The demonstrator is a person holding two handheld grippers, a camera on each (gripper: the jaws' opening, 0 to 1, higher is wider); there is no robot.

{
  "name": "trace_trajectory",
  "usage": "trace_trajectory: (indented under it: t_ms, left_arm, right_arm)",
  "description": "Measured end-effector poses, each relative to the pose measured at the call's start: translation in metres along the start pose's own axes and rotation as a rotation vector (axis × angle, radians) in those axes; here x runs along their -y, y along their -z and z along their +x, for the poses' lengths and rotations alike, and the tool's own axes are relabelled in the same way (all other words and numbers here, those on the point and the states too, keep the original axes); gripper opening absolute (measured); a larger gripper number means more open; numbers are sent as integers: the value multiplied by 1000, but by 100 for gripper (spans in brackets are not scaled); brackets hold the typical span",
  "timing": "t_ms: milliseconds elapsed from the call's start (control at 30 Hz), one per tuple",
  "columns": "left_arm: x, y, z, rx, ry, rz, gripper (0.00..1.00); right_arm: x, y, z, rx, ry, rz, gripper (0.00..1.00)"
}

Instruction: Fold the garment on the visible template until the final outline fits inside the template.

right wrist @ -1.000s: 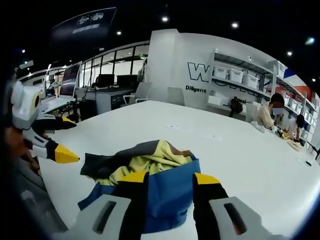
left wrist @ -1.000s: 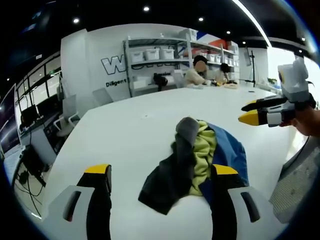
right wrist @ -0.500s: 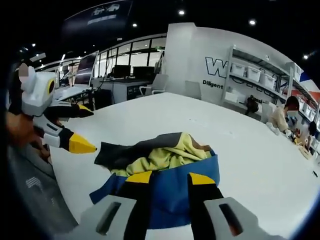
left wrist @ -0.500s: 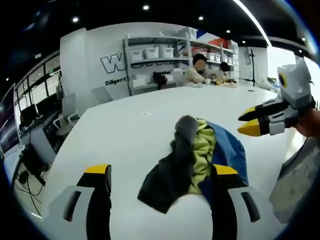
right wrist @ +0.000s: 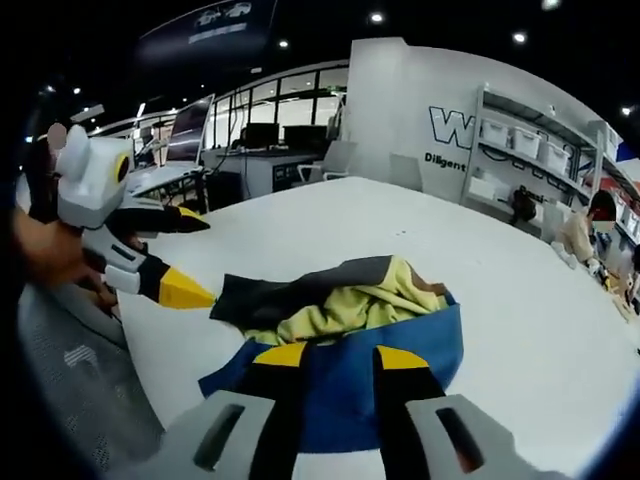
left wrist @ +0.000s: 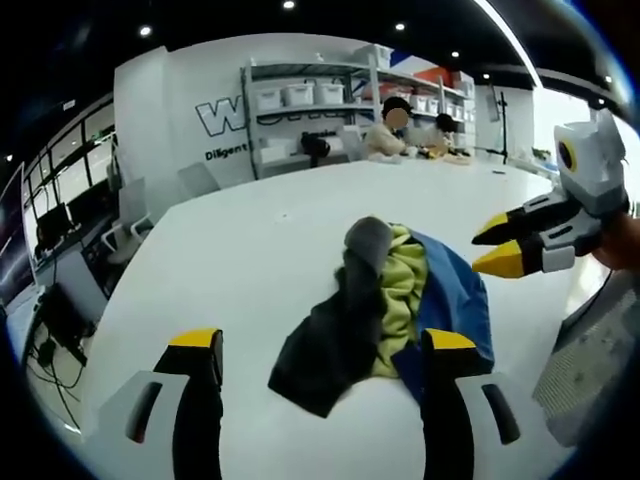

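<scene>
Hovering over the white table (left wrist: 250,240), I hold my left gripper (left wrist: 320,345) with its jaws spread wide and gripping nothing. The crumpled garment (left wrist: 390,300) lies ahead of it, right of centre in the left gripper view, a heap of dark grey, yellow and blue cloth. Its long axis runs from the lower middle of that frame up toward the centre, with the dark grey flap nearest my left jaw and the blue part behind my right jaw tip.

In the right gripper view the garment (right wrist: 350,320) sits at centre frame, directly ahead of my right gripper (right wrist: 330,355). Those jaws stand close together with a narrow gap, and I cannot tell whether blue cloth is pinched between them or merely lies behind them. I judge this gripper the nearer of the two, being over the blue edge.

My left gripper (right wrist: 170,255) shows at left in that view, its yellow tip just beside the grey flap. My right gripper (left wrist: 510,245) shows at the right of the left gripper view, near the blue side.

No template outline is clear to me on the table, and the garment's sleeves and hem are lost in the bunching.
</scene>
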State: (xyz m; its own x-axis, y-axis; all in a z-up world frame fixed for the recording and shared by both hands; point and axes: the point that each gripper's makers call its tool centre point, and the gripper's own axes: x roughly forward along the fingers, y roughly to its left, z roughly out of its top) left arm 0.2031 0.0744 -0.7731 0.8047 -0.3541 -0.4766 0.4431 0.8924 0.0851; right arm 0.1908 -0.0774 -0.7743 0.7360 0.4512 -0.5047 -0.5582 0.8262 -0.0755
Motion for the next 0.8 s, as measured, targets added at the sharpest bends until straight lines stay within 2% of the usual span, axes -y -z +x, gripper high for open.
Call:
trace_trajectory:
  t_ms: [167,333,400,567,800]
  left_arm:
    - [4,8,2,-39,19,-10,76]
    - [5,16,3,-74,29,-24,76]
    - [7,28,4,-138,38,-21,75]
    - [8,30,5,-141,43,-31,76]
    - [10,39,5,-189,49,-27,76]
  right_arm:
    - [-17,6,3,-32,-74,-3,23]
    - [-30,8,6,-47,-119,-24,22]
    - [-36,10,7,-57,-140,-31,22]
    - [-49,15,8,-80,-189,-54,21]
    - [-70,22,9,-116,-273,-65,20]
